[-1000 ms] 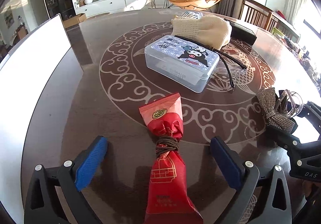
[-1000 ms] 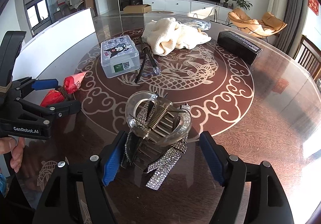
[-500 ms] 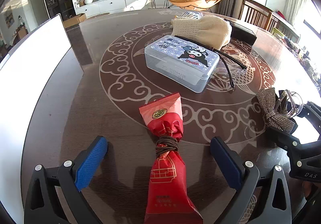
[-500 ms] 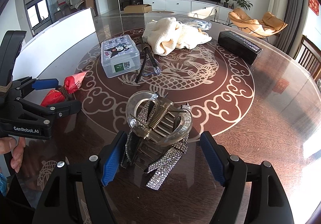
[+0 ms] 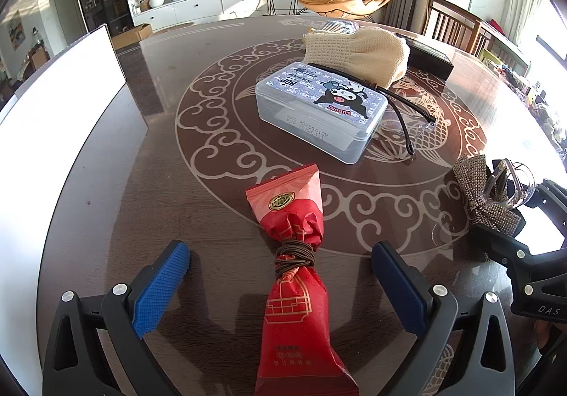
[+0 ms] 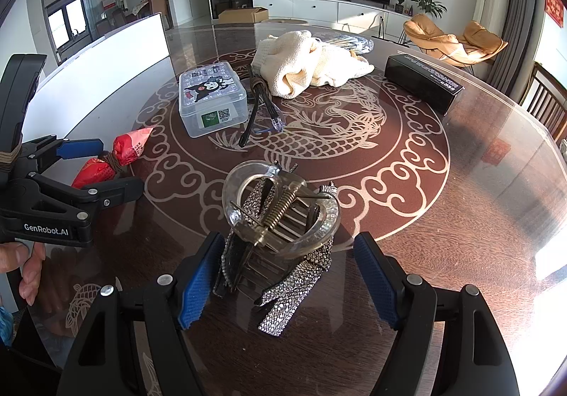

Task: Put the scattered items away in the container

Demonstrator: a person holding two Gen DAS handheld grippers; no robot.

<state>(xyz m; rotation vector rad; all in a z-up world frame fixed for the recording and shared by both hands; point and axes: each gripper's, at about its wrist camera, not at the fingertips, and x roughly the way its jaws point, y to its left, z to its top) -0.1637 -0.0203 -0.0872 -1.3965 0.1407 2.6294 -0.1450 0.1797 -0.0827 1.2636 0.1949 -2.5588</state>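
A red wrapped snack packet (image 5: 296, 275), tied with brown cord at its waist, lies on the dark patterned table (image 5: 156, 162). My left gripper (image 5: 280, 286) stands open astride it, blue pads clear of both sides. A clear hair clip with a rhinestone bow (image 6: 280, 229) rests between the fingers of my right gripper (image 6: 288, 280), which is open; the right pad is apart from it. The clear plastic box with a cartoon lid (image 5: 319, 112) sits further in, lid shut. The right wrist view shows the left gripper (image 6: 117, 165) around the red packet (image 6: 129, 148), and the box (image 6: 212, 98).
Black-armed glasses (image 5: 404, 112) lie against the box. Behind them are a cream knit cloth (image 6: 304, 66), a clear wrapped packet (image 6: 351, 41) and a long black box (image 6: 425, 84). A white panel (image 5: 53, 94) borders the table's left side. A person's hand (image 6: 24, 265) holds the left gripper.
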